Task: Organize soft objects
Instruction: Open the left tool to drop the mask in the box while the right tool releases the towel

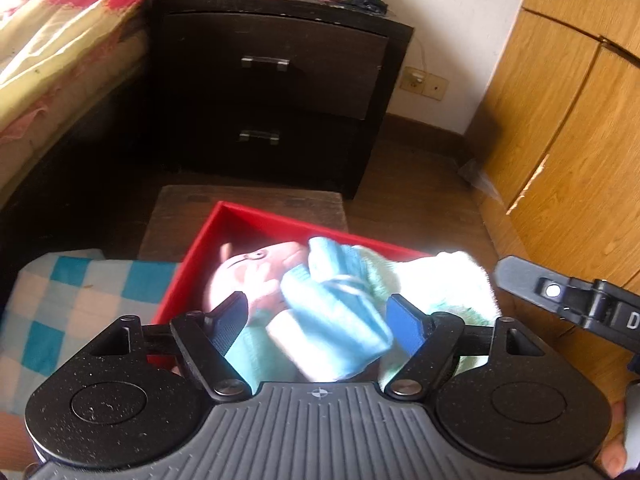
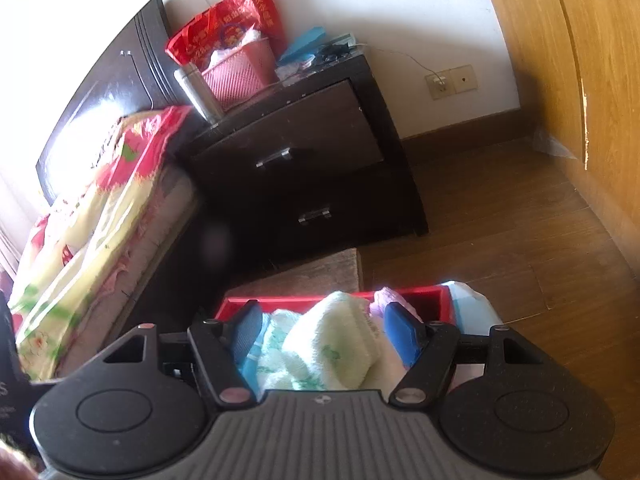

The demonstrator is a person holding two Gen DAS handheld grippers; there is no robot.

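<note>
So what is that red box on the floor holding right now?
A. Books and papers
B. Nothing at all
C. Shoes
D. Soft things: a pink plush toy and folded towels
D: the left wrist view shows the red box holding a pink plush toy, a blue towel and a pale green towel, all soft items piled inside.

A red box (image 1: 200,248) sits on the floor, filled with soft things. A pink plush toy (image 1: 256,276) lies at its far left, a blue knit piece (image 1: 336,320) in the middle, and what looks like a pale green towel (image 2: 340,340) on the right.
</note>
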